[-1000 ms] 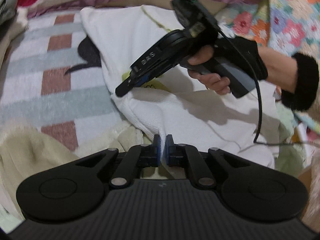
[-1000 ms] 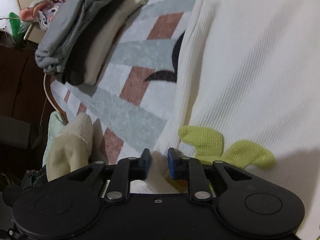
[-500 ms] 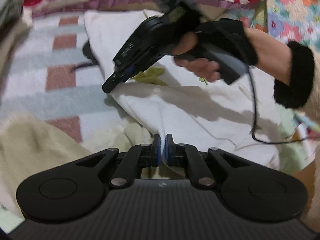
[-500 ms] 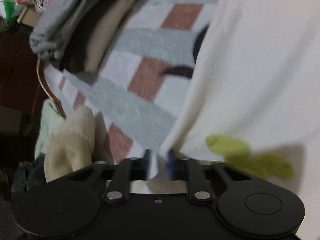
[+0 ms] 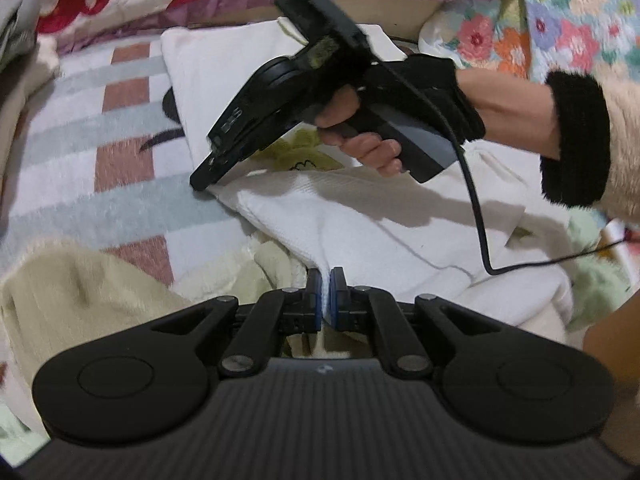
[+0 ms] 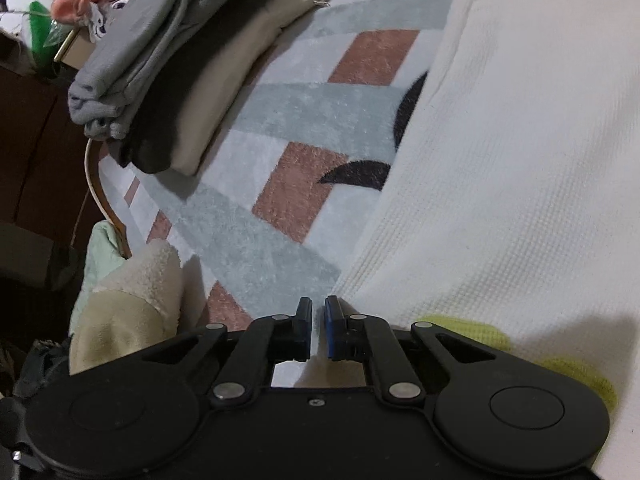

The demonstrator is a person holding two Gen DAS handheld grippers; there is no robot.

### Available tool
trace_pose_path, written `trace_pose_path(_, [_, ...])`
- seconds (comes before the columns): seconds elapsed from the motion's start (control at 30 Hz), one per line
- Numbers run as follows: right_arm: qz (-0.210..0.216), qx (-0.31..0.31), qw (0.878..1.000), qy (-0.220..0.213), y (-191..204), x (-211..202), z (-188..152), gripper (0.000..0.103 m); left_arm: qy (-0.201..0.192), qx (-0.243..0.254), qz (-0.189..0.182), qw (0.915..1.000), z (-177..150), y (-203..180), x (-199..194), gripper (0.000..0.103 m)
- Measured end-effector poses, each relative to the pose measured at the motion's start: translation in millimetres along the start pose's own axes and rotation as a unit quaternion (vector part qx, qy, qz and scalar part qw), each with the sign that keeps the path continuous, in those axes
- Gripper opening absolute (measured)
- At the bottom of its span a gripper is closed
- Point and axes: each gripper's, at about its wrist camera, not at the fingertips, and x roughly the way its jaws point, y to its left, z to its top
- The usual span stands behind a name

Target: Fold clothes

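The left tool (image 5: 325,295) is clamped on the near hem of the white garment (image 5: 360,232), which lies on the patterned blanket (image 5: 80,128) with its long axis running away from this camera toward the quilt. The right tool (image 6: 318,322) sits at the garment's left edge, pads nearly together; whether cloth is between them I cannot tell (the gap looks bare). If it holds nothing, lifting could drag only one corner and skew the fold.

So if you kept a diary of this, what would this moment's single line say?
stage: mid-fold | left gripper: shut on white garment hem | right gripper: nearly closed at its edge, grip unclear | folded pile: aside
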Motion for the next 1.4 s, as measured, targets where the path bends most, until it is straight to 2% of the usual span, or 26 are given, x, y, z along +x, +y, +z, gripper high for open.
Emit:
trace_pose_path(0.07, [-0.001, -0.013, 1.0, -0.001, 4, 3, 1, 0.009, -0.001, 0.015, 0.01, 0.9998, 1, -6, 2, 0.003])
trace_pose_path(0.17, [0.041, -0.005, 0.999, 0.012, 8, 16, 2, 0.007, 0.004, 0.003, 0.006, 1.0, 3, -3, 3, 0.003])
trace_pose_path(0.33, [-0.01, -0.015, 0.999, -0.027, 14, -37, -20, 0.012, 0.012, -0.047, -0.01, 0.9988, 9, 11, -1, 0.01])
trace_pose_path(0.4, [-0.03, -0.019, 0.998, -0.043, 16, -58, -28, 0.013, 0.011, -0.05, -0.015, 0.9986, 13, 13, -6, 0.01])
trace_pose_path(0.5, [-0.061, -0.025, 0.996, -0.066, 19, -90, -41, 0.027, -0.001, -0.028, -0.006, 0.9996, 21, 6, -17, 0.01])
trace_pose_path(0.53, [-0.071, -0.027, 0.994, -0.073, 20, -101, -45, 0.039, -0.01, -0.021, 0.002, 0.9997, 24, 2, -21, 0.01])
trace_pose_path(0.6, [-0.092, -0.031, 0.991, -0.089, 22, -122, -54, 0.043, -0.025, -0.012, 0.021, 0.9994, 33, -4, -27, 0.01])
trace_pose_path(0.63, [-0.12, -0.028, 0.987, -0.101, 13, -143, -69, 0.043, -0.031, -0.012, 0.029, 0.999, 38, -8, -29, 0.01])
trace_pose_path(0.67, [-0.148, -0.024, 0.982, -0.114, 4, -163, -85, 0.043, -0.036, -0.011, 0.037, 0.9986, 43, -12, -31, 0.012])
trace_pose_path(0.77, [-0.23, -0.013, 0.961, -0.15, -24, -226, -130, 0.046, -0.03, 0.001, 0.057, 0.9979, 61, -31, -26, 0.026])
trace_pose_path(0.8, [-0.246, 0.008, 0.955, -0.165, -39, -249, -151, 0.046, -0.017, 0.007, 0.052, 0.9985, 68, -38, -21, 0.035])
trace_pose_path(0.83, [-0.261, 0.028, 0.948, -0.18, -54, -272, -171, 0.046, -0.004, 0.013, 0.048, 0.9988, 75, -46, -16, 0.039])
trace_pose_path(0.93, [-0.292, 0.1, 0.926, -0.216, -95, -328, -230, 0.047, 0.022, 0.026, 0.034, 0.9989, 99, -70, -3, 0.039])
trace_pose_path(1.07, [-0.352, 0.167, 0.886, -0.25, -137, -377, -297, 0.047, 0.026, 0.051, 0.02, 0.9982, 130, -109, 24, 0.042])
trace_pose_path(1.17, [-0.399, 0.208, 0.85, -0.272, -164, -406, -344, 0.048, 0.041, 0.089, 0.02, 0.9949, 149, -155, 63, 0.047])
trace_pose_path(1.23, [-0.429, 0.234, 0.824, -0.287, -181, -426, -376, 0.053, 0.055, 0.1, 0.008, 0.9934, 157, -186, 95, 0.048])
trace_pose_path(1.4, [-0.379, 0.3, 0.811, -0.329, -221, -429, -424, 0.053, 0.079, 0.1, -0.032, 0.9914, 156, -248, 170, 0.05])
